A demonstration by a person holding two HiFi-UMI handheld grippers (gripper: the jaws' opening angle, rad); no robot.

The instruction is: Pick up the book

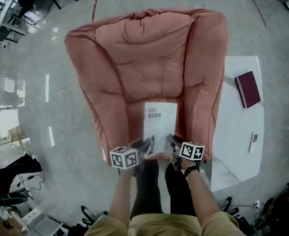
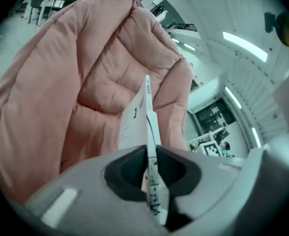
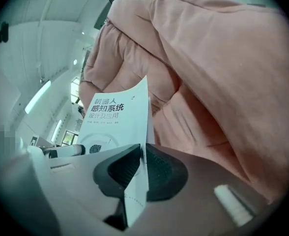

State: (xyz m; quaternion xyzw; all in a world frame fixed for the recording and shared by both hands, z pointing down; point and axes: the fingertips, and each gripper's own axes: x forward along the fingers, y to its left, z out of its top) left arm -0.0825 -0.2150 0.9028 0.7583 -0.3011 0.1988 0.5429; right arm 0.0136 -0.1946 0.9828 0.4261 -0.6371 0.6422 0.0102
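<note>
A thin white book (image 1: 159, 128) with dark print on its cover hangs over the seat of a big pink cushioned armchair (image 1: 149, 58), held at its near edge by both grippers. My left gripper (image 1: 145, 146) is shut on the book's near left corner; in the left gripper view the book (image 2: 148, 127) stands edge-on between the dark pads (image 2: 130, 168). My right gripper (image 1: 173, 142) is shut on the near right corner, and the cover (image 3: 116, 119) shows in the right gripper view, with the pads (image 3: 160, 173) pressed on it.
A white table (image 1: 240, 127) stands right of the armchair with a dark red book (image 1: 248, 88) and a small white remote (image 1: 253, 142) on it. The grey floor (image 1: 46, 92) surrounds the chair. The person's legs (image 1: 159, 191) are below the grippers.
</note>
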